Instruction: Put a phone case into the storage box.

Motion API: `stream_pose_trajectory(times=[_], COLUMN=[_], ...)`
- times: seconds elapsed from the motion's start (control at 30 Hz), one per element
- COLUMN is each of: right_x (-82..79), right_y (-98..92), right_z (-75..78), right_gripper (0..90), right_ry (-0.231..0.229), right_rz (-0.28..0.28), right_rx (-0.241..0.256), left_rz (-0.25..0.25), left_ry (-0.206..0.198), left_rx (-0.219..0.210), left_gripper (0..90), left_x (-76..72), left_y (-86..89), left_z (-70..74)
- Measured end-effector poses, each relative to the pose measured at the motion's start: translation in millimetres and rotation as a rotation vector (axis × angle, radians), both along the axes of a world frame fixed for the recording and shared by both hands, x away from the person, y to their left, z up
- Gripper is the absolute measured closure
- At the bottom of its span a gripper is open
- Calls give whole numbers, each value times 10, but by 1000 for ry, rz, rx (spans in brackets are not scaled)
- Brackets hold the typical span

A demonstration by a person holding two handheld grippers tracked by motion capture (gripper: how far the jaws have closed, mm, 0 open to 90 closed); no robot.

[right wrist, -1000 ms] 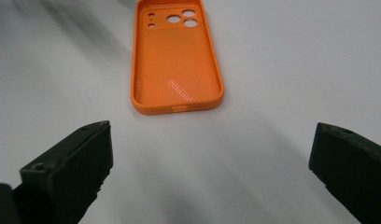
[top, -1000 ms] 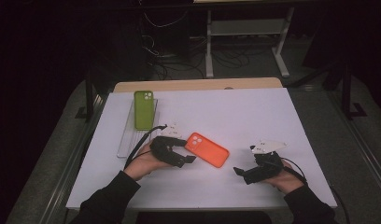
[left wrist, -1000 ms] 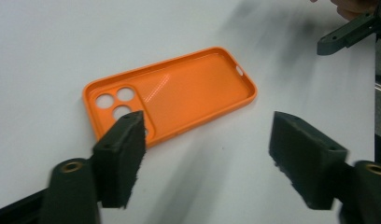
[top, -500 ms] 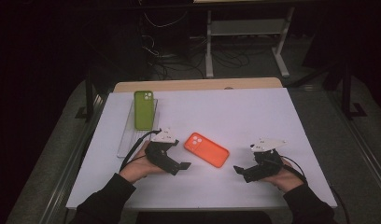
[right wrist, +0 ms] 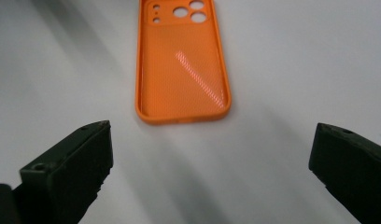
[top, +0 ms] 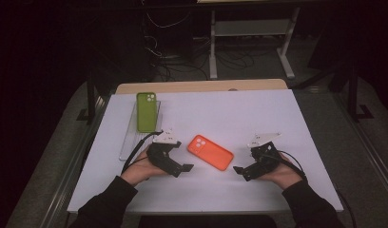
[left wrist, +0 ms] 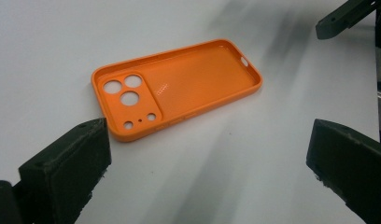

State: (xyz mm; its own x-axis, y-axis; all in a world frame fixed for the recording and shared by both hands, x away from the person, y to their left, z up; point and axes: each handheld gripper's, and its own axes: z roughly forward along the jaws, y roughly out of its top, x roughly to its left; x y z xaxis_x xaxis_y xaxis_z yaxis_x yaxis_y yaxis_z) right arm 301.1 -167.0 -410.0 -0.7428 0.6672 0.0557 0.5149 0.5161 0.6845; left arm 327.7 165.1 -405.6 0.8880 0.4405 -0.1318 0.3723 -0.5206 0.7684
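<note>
The orange phone case lies hollow side up on the bench between my grippers, long axis from ten to four o'clock, camera end nearer my left gripper, plain end nearer my right gripper, both with jaws apart and holding nothing.

The black two-jaw left gripper is held low in the lower left of centre of the high view, jaws set wide apart and pointed toward the frame's right. The black two-jaw right gripper is held in the lower right, jaws likewise spread wide, pointed left. Both dark-sleeved forearms are seen entering from the bottom edge.
</note>
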Motion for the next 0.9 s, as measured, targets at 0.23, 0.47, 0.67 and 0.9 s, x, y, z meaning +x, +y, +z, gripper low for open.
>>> stream_pose_trajectory(times=[0.23,0.47,0.67,0.9], right_x=[128,286,455,591], right_y=[97,257,434,609], right_z=[120,244,248,241], right_gripper=[0,0,0,0], right_ry=[-10,-11,1,14], right_rz=[13,35,48,57], right_rx=[37,52,40,32], left_rz=[5,7,8,5], left_ry=[2,-10,-2,-6], left_rx=[-2,1,4,9], left_gripper=[0,0,0,0], left_x=[4,-1,-1,5], left_y=[9,3,7,9], left_z=[-14,-22,-23,-23])
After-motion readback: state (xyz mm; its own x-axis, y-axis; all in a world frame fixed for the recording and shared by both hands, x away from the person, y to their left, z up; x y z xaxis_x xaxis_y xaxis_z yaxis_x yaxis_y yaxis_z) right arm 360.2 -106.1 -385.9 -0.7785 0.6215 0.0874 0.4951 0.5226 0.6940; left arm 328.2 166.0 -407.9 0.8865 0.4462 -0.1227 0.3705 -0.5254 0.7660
